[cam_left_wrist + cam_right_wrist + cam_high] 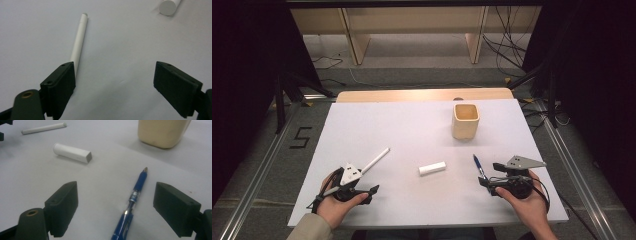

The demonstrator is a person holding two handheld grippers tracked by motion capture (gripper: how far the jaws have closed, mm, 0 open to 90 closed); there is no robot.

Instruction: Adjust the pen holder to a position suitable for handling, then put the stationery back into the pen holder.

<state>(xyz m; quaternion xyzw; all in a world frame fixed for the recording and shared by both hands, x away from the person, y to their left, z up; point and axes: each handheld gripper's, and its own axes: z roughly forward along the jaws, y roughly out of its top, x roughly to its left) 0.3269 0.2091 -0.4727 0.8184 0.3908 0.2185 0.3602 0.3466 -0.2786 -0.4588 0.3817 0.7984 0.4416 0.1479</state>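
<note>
Our right hand-held gripper [115, 207] rests jaws apart astride the blue ballpoint pen [132, 197], our left hand-held gripper [115, 85] likewise open beside the slim white plastic pen [79, 41], probably bound for the cream square cup [465, 120] across the white surface [402, 125].

Overhead view; two close tool views

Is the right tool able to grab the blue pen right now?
Probably yes. The right tool has its jaws wide open, and the blue plastic pen lies flat on the white table between them, with nothing in the way.
</note>
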